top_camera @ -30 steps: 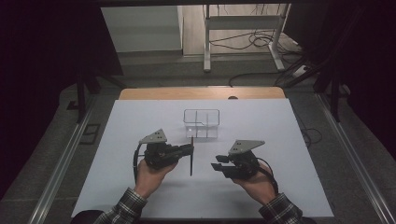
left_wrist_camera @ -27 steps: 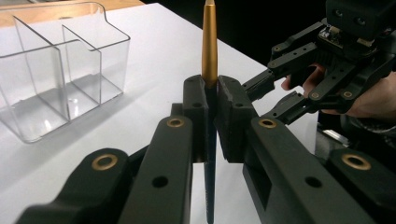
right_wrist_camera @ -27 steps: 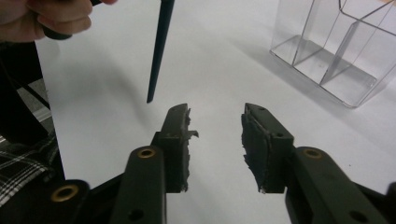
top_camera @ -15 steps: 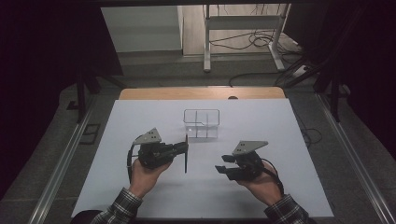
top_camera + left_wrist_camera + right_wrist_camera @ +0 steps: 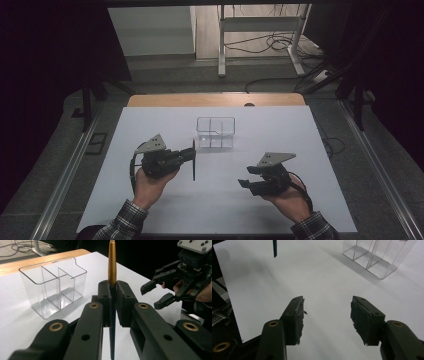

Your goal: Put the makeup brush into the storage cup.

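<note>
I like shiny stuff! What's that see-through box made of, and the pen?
The box looks like clear hard plastic: you see its dividers and the table through its glossy walls. The pen has a gold, softly shiny upper part, perhaps metal or coated plastic, and a dark lower part.

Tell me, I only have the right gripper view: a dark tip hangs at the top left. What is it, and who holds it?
Observer: It is the lower end of a pen. The left gripper is shut on it, shown in the left gripper view.
Operator: What does the rest of the pen look like?
Observer: Its upper part is gold, above a dark lower barrel, and it stands about upright between the pads.
Operator: How many compartments has the clear organizer?
Observer: The high view shows the clear organizer split into four by crossed dividers, all without contents.
Operator: Is my gripper holding anything?
Observer: No. The right gripper has just been opening, with nothing between its jaws.
</note>
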